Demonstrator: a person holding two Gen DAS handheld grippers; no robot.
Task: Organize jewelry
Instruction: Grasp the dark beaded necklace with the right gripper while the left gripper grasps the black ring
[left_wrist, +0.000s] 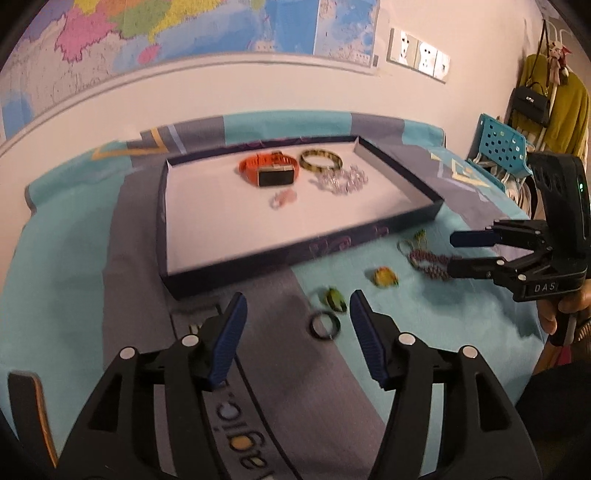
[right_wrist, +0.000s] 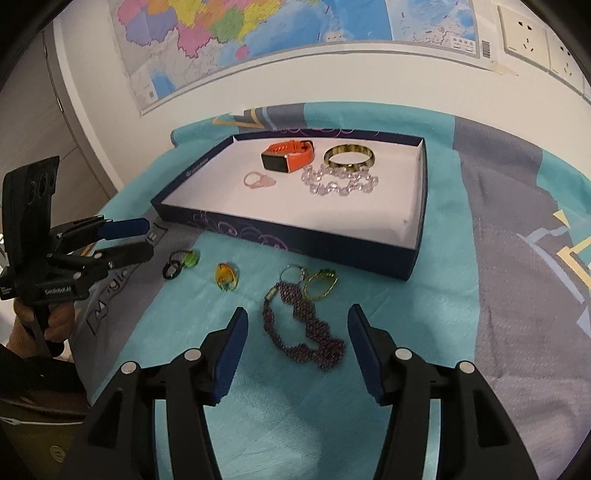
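My left tongs (left_wrist: 297, 334) wide open, empty, low over black ring (left_wrist: 325, 325). My right tongs (right_wrist: 295, 343) wide open, empty, straddling purple beaded bracelet (right_wrist: 306, 332) on surface. Tray (right_wrist: 332, 247) just beyond holds orange watch (right_wrist: 288, 157).

a lived-in room at home: a coloured wall map (right_wrist: 207, 33) above wall sockets (left_wrist: 419, 53), a black handbag (left_wrist: 530, 103) and mustard garment (left_wrist: 569, 107) hanging nearby, a patterned teal cloth (right_wrist: 461, 295) covering the table.
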